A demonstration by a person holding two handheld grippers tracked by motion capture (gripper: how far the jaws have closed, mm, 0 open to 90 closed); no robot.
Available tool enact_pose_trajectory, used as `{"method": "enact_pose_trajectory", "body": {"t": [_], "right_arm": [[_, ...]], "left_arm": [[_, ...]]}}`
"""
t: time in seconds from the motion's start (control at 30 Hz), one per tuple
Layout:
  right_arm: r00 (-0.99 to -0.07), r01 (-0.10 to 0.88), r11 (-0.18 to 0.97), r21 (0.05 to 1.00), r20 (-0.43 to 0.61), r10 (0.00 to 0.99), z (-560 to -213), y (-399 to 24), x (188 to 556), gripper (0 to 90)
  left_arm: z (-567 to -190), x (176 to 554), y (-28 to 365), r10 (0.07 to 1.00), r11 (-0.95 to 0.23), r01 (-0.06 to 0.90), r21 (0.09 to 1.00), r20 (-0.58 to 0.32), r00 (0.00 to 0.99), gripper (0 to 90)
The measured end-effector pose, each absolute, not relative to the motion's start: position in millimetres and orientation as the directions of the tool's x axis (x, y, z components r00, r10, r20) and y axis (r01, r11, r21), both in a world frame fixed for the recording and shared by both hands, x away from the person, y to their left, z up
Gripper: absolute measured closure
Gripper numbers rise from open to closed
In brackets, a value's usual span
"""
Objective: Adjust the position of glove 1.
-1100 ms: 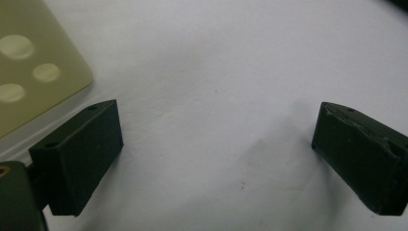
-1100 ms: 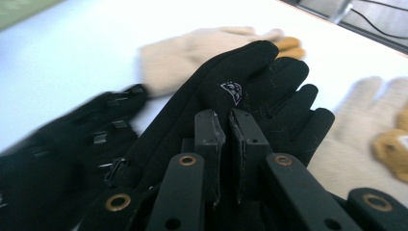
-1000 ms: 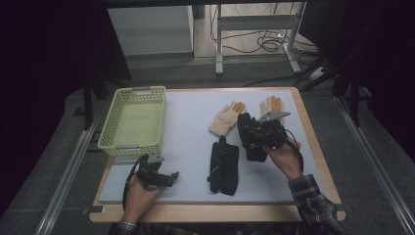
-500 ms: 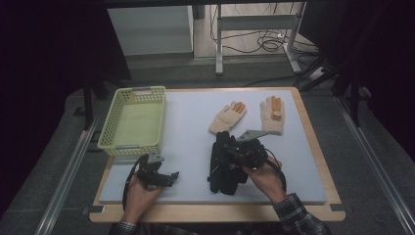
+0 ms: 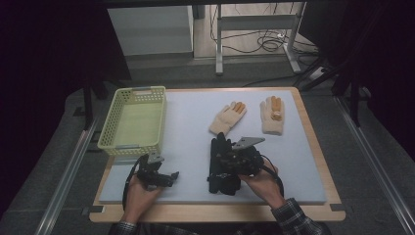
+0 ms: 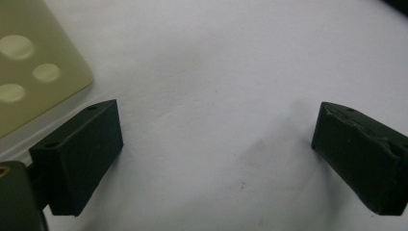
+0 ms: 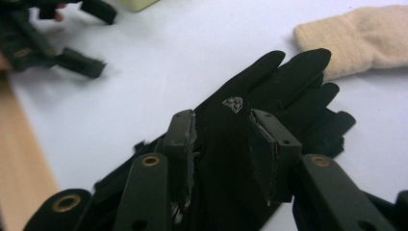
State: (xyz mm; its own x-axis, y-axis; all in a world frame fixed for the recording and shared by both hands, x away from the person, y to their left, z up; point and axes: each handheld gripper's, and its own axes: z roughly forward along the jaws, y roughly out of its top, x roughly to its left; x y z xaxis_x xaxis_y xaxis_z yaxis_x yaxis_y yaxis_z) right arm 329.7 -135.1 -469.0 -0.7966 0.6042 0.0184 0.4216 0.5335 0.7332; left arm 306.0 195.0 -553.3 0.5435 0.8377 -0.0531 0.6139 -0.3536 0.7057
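Observation:
A pair of black gloves (image 5: 218, 146) lies stacked at the front middle of the white mat. My right gripper (image 5: 223, 162) sits on top of them. In the right gripper view its jaws stand close together, and the top black glove (image 7: 279, 82) bunches up between them (image 7: 221, 144). My left gripper (image 5: 168, 177) rests low over the mat at the front left. It is open wide (image 6: 216, 154) and only bare mat lies between its jaws. Two beige gloves (image 5: 227, 117) (image 5: 271, 115) lie flat farther back on the right.
A pale yellow-green basket (image 5: 157, 117) stands at the back left of the mat, and its corner (image 6: 29, 62) is close to my left gripper. The mat lies on a wooden table (image 5: 313, 147). The other gripper (image 7: 72, 60) appears far off in the right gripper view.
My right gripper came back from beside the beige gloves to the black gloves at the front and closed on the top one. The left gripper stayed put.

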Motion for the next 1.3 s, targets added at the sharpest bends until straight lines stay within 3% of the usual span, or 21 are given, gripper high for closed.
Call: {"method": "enact_pose_trajectory", "body": {"t": [0.2, 0.47, 0.8, 1.13, 1.3], "right_arm": [[-0.804, 0.414, 0.563, 0.715, -0.002, 0.594, -479, -149, 322, 63.3], [-0.789, 0.459, 0.519, 0.722, 0.062, 0.611, -486, -176, 316, 67.9], [-0.821, 0.471, 0.534, 0.702, 0.128, 0.557, -503, -169, 307, 75.5], [-0.822, 0.429, 0.532, 0.73, 0.071, 0.565, -491, -176, 307, 73.6], [-0.826, 0.418, 0.573, 0.705, 0.032, 0.563, -502, -191, 308, 83.1]], "left_arm": [[-553, 306, 195, 0.836, -0.359, 0.613, 0.704, -0.05, 0.546, 3.9], [-553, 306, 195, 0.836, -0.359, 0.613, 0.704, -0.049, 0.546, 3.9], [-553, 306, 195, 0.836, -0.359, 0.614, 0.703, -0.05, 0.546, 3.9], [-553, 306, 195, 0.836, -0.359, 0.614, 0.703, -0.05, 0.546, 3.9], [-553, 306, 195, 0.836, -0.359, 0.614, 0.703, -0.05, 0.546, 3.9]]}}
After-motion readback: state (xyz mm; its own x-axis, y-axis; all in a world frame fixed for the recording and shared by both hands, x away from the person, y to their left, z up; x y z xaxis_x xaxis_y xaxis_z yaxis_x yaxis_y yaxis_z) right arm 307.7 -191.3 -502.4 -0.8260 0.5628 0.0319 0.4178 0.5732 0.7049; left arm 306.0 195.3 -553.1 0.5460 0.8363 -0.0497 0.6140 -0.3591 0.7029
